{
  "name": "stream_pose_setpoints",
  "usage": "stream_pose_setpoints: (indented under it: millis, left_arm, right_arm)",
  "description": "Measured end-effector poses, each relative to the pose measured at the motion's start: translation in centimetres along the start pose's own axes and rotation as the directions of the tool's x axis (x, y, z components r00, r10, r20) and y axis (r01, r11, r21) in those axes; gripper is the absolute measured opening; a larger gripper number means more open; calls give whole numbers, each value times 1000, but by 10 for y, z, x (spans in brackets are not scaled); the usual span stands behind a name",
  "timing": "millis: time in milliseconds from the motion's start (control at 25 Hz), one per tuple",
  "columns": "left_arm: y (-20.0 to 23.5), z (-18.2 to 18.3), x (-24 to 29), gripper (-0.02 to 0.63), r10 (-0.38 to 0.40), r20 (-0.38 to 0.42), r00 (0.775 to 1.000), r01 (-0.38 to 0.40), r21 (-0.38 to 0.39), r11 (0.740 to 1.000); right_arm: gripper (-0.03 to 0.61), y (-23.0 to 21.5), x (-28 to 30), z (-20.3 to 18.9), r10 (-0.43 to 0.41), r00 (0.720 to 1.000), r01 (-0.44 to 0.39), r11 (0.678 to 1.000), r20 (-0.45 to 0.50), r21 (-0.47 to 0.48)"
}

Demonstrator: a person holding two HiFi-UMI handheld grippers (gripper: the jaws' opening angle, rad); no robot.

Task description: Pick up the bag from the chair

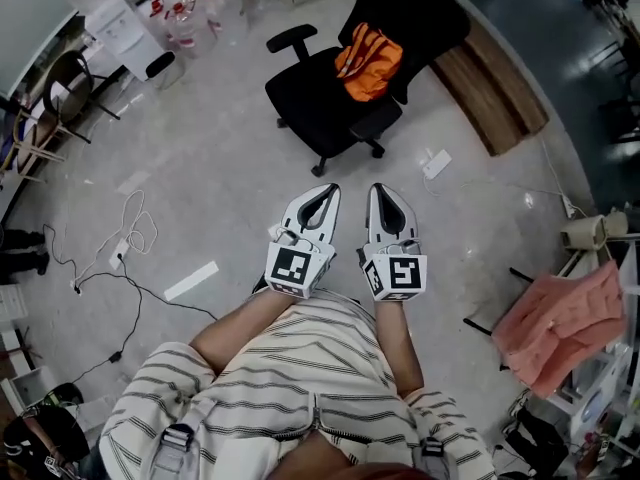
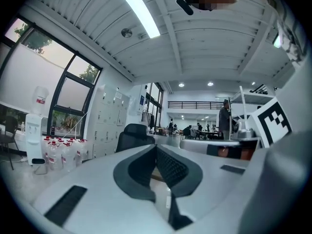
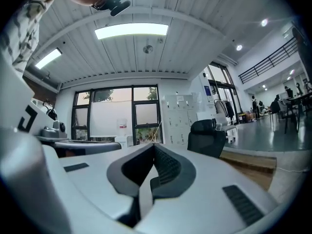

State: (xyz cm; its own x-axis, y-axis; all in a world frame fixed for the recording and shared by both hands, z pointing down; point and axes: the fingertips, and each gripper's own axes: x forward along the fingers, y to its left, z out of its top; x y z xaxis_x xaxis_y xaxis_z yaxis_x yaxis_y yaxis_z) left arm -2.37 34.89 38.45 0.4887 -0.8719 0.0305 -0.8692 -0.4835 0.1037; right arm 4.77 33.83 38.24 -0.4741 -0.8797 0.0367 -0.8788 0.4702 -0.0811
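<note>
Two things mattered, we judged: closing on the black office chair (image 1: 322,96) at the far side, and opening the jaws before reaching the orange bag (image 1: 368,61) lying on its seat. Our left gripper (image 1: 324,192) and right gripper (image 1: 384,192) had their jaws pressed together, holding nothing.
</note>
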Motion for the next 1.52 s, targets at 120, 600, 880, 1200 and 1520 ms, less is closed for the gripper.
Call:
stream_pose_setpoints:
  millis: [120, 600, 880, 1200, 1520]
  left_arm:
    - [23, 9, 31, 23, -27, -7, 1000, 27, -3, 1000]
    - [107, 23, 121, 23, -172, -18, 985, 171, -43, 984]
    - [143, 26, 160, 23, -206, -27, 978, 203, -81, 976]
    - [156, 13, 180, 23, -221, -53, 974, 214, -122, 969]
    - [163, 4, 213, 23, -213, -66, 975, 204, -118, 972]
  right_arm:
    - [12, -14, 34, 8, -42, 999, 42, 999, -4, 1]
    - [12, -38, 152, 23, -136, 991, 136, 991, -13, -5]
    - [12, -51, 200, 26, -183, 983, 182, 983, -25, -7]
    - [12, -64, 218, 16, -215, 974, 215, 977, -65, -6]
    - [12, -86, 241, 9, -205, 977, 205, 979, -66, 2]
